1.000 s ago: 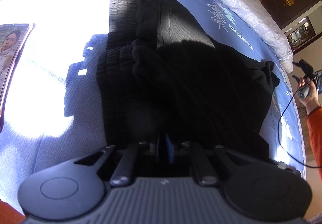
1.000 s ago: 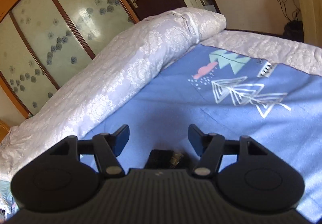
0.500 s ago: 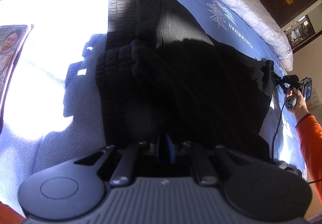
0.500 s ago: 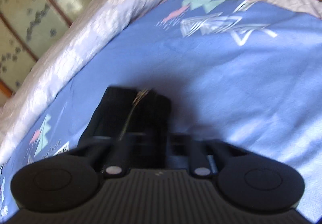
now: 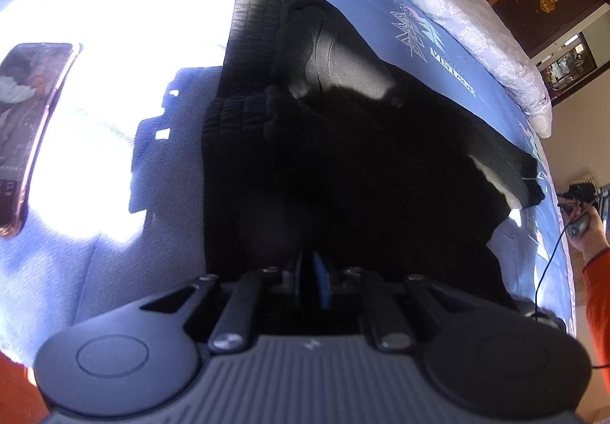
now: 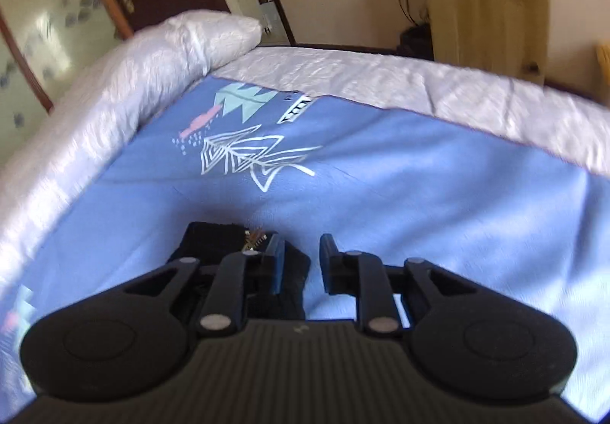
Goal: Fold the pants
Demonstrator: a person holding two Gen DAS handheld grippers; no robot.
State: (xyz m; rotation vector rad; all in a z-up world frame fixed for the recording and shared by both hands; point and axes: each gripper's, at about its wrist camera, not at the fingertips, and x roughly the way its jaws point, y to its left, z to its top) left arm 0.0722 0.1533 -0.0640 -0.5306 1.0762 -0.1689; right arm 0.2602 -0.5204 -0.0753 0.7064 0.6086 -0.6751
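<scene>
Pants (image 5: 343, 165) lengthwise across bed (image 5: 114, 233), ribbed waistband far-left, hems right, "VINTAGE" on sheet, left tool (image 5: 310, 277) clenched on fabric, right tool (image 6: 301, 264) parted, just reopening, empty.

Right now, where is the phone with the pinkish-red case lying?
In the left wrist view, the phone with the pinkish-red case lies at the far left edge on the sunlit blue bedsheet, apart from the black pants to its right.

Two close, downward-tilted wrist views, both over the blue bedspread (image 6: 381, 172).
</scene>
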